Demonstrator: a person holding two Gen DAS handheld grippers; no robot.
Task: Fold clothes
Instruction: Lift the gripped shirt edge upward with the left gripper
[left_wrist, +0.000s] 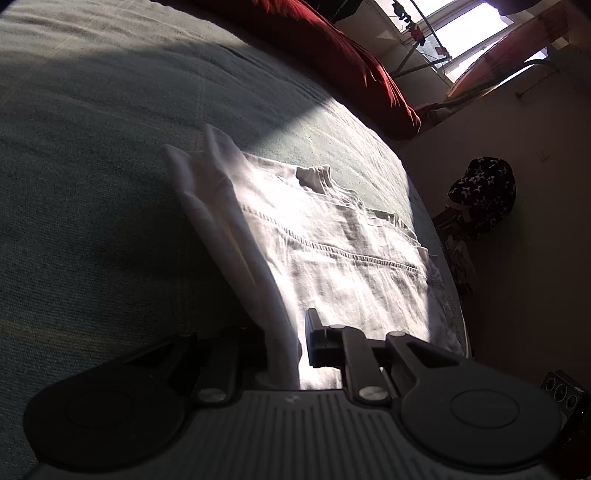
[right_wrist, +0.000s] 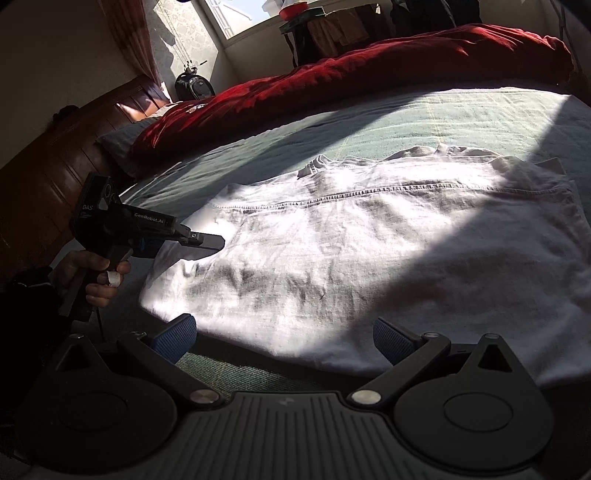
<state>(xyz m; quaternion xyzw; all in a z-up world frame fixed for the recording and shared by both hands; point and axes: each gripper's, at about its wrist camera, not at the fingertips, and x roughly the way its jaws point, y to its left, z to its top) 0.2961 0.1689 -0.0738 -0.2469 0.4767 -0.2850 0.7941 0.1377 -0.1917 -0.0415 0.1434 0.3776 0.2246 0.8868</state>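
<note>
Shirt (right_wrist: 369, 258) fills mid-frame, long axis left-right; my left gripper (right_wrist: 207, 242) pinches its left edge, right gripper (right_wrist: 284, 341) gapes empty at its bottom hem.

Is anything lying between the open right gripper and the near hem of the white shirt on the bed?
Nothing visible. The right gripper is open just short of the white shirt, with only bare green bedcover between them. The left gripper is already shut on the shirt's left edge, well off to the side.

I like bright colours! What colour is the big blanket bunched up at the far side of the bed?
Deep red rumpled blanket; clearest in the right wrist view.
</note>
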